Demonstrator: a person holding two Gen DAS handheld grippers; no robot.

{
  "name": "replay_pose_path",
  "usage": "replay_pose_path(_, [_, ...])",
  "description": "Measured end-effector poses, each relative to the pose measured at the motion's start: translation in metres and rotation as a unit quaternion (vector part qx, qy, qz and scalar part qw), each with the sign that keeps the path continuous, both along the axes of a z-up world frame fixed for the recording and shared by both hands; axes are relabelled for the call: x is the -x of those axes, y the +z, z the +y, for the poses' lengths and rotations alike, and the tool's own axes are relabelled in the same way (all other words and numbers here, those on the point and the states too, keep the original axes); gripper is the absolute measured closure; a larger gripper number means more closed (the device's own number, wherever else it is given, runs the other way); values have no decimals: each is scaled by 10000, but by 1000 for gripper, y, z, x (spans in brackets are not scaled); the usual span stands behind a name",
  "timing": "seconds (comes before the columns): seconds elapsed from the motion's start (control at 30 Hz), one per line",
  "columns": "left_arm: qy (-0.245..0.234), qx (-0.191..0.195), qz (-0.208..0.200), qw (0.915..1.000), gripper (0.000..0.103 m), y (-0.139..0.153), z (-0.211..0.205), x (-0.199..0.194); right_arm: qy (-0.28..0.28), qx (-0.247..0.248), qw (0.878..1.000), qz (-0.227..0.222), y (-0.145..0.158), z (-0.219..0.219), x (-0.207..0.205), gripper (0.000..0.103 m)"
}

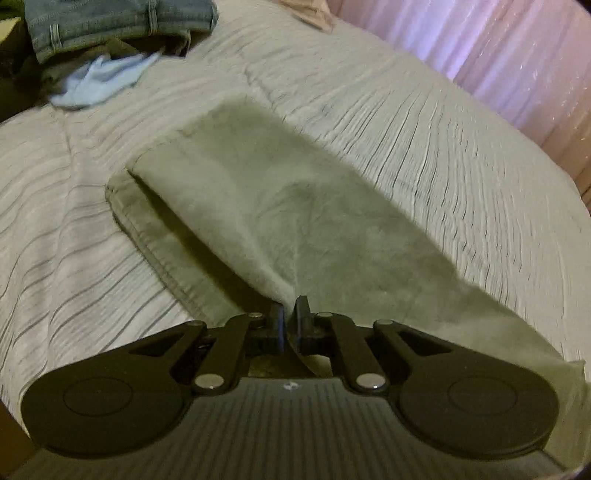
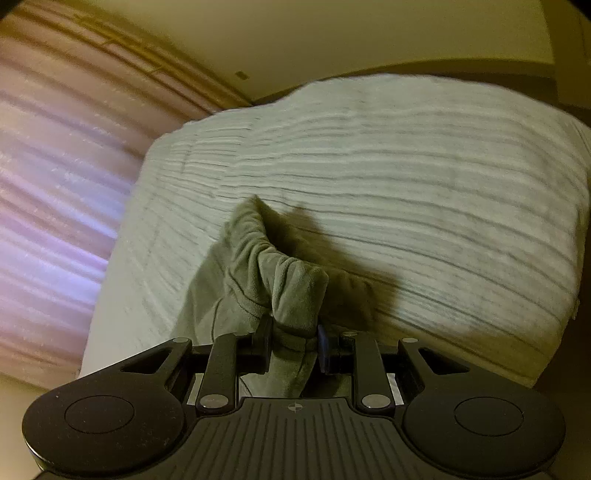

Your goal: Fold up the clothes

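An olive-green fleece garment lies stretched across the striped grey bedspread, its far end folded over with a seamed edge at the left. My left gripper is shut on its near edge and holds that edge lifted. In the right wrist view, my right gripper is shut on a bunched fold of the same green garment, raised above the bedspread. The cloth hangs down to the left of the fingers.
A pile of clothes sits at the far left of the bed: folded blue jeans, a light blue cloth and dark items. Pink curtains hang beyond the bed's far side. A beige garment lies at the far edge.
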State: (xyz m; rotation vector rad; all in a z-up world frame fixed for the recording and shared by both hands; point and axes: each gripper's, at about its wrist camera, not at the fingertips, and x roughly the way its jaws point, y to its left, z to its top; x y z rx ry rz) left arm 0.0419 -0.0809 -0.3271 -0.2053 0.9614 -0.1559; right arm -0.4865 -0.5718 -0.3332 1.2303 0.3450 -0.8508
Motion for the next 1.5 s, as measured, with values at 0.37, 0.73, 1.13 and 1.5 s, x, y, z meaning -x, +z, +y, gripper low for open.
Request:
replay_pose_path(0.37, [-91,100,-232,9996,99,21,20,5,-147,-357,9992,97,-10,5,6,81])
replay_pose_path(0.73, [723,781,198,9941,87,-2,47,3,-137,-438,9985,286,-4,-6,-1,80])
replay_pose_path(1.13, [409,577,155,9974,98,-2,46,18,-185,-410,9982,398,-1,-7,-3,80])
replay_pose_path(1.5, [169,-263,301,9991,93,-6,25,1,-141,-129,9984,541,-6,3,-4,76])
